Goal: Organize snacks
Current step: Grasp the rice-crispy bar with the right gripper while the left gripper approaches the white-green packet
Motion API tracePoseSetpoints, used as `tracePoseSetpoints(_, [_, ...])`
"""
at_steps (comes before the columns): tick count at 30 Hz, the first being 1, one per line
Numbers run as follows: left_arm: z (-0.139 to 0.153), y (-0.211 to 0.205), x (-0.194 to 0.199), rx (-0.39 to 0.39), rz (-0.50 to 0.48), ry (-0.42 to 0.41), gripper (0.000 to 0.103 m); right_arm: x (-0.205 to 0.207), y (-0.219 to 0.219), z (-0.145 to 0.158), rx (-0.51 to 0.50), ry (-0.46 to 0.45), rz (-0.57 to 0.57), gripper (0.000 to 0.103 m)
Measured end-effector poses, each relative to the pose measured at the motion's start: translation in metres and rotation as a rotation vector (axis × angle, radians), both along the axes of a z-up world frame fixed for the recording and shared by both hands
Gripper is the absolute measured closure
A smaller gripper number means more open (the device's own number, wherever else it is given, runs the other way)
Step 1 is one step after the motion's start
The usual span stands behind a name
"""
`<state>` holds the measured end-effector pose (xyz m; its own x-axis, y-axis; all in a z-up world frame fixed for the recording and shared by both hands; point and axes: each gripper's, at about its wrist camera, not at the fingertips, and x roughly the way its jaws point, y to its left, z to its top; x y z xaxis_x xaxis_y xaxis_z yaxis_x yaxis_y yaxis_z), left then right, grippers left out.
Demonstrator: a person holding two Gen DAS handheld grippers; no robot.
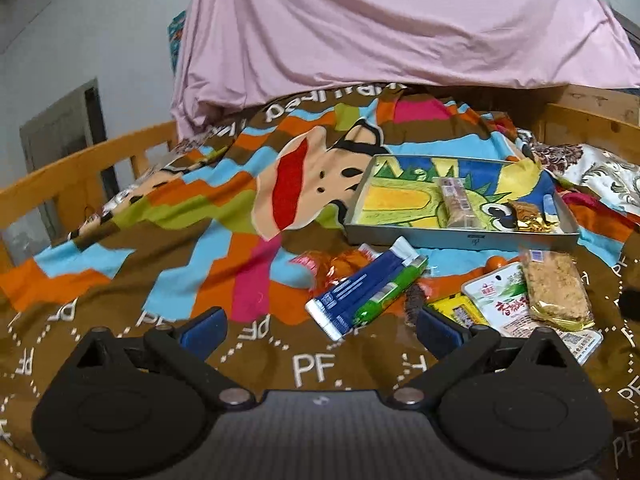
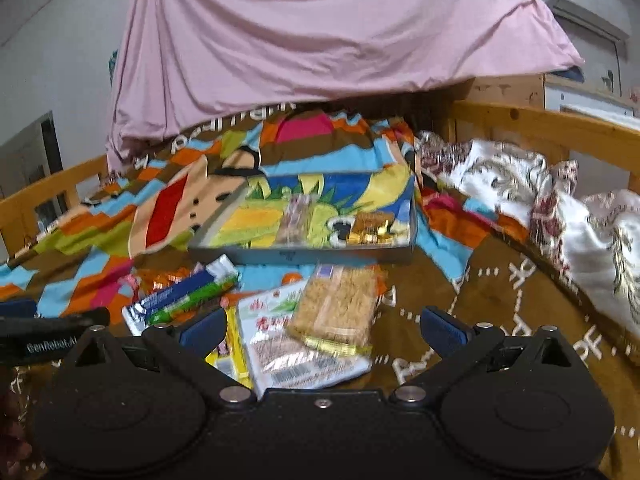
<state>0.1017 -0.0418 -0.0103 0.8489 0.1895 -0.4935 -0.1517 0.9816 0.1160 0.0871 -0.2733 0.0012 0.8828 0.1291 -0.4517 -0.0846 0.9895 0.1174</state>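
Observation:
A shallow tray point(image 1: 460, 238) with a cartoon bottom lies on the bed and holds a clear-wrapped bar point(image 1: 456, 202) and a gold-wrapped snack point(image 1: 528, 216). In front of it lies a pile: a blue tube pack point(image 1: 352, 292), a green stick point(image 1: 384, 296), an orange packet point(image 1: 340, 266), a white pouch point(image 1: 504, 300), a crumbly bar point(image 1: 556, 288) and a yellow packet point(image 1: 460, 310). My left gripper point(image 1: 320, 330) is open and empty just before the pile. My right gripper point(image 2: 320, 330) is open and empty over the white pouch point(image 2: 280, 344) and crumbly bar point(image 2: 336, 304). The tray point(image 2: 304, 254) lies beyond.
A colourful cartoon blanket point(image 1: 180, 248) covers the bed. A pink sheet point(image 1: 380, 24) hangs at the back. Wooden bed rails point(image 1: 80, 164) run along the left and right point(image 2: 560, 124). A white patterned quilt point(image 2: 580, 220) is bunched at the right.

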Motion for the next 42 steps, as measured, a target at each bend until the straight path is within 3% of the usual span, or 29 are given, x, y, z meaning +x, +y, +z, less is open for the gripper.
tracePoseSetpoints(5, [-0.005,-0.009,0.015,0.0,-0.085,-0.001,0.0,0.029,-0.007,-0.004,-0.034,0.031,0.021,0.001])
tracePoseSetpoints(12, [-0.025,-0.017,0.036,-0.095,-0.216,0.037,0.0,0.073,-0.009,-0.02,-0.019,0.101,0.092,0.001])
tracePoseSetpoints(23, [-0.043,-0.031,0.041,-0.085,-0.332,0.072,0.0,0.135,0.003,-0.052,-0.025,0.248,0.14,0.001])
tracePoseSetpoints(28, [-0.044,-0.049,0.039,-0.053,-0.413,0.08,0.0,0.152,0.016,-0.066,-0.107,0.305,0.103,0.001])
tracePoseSetpoints(32, [-0.047,-0.06,0.04,-0.05,-0.465,0.092,0.0,0.157,0.004,-0.071,-0.075,0.367,0.083,0.008])
tracePoseSetpoints(38, [-0.049,-0.074,0.048,-0.097,-0.495,0.137,0.0,0.151,-0.013,-0.056,-0.129,0.406,0.182,0.027])
tracePoseSetpoints(42, [-0.047,-0.083,0.056,-0.175,-0.514,0.172,0.0,0.149,-0.045,-0.05,-0.139,0.415,0.165,0.027])
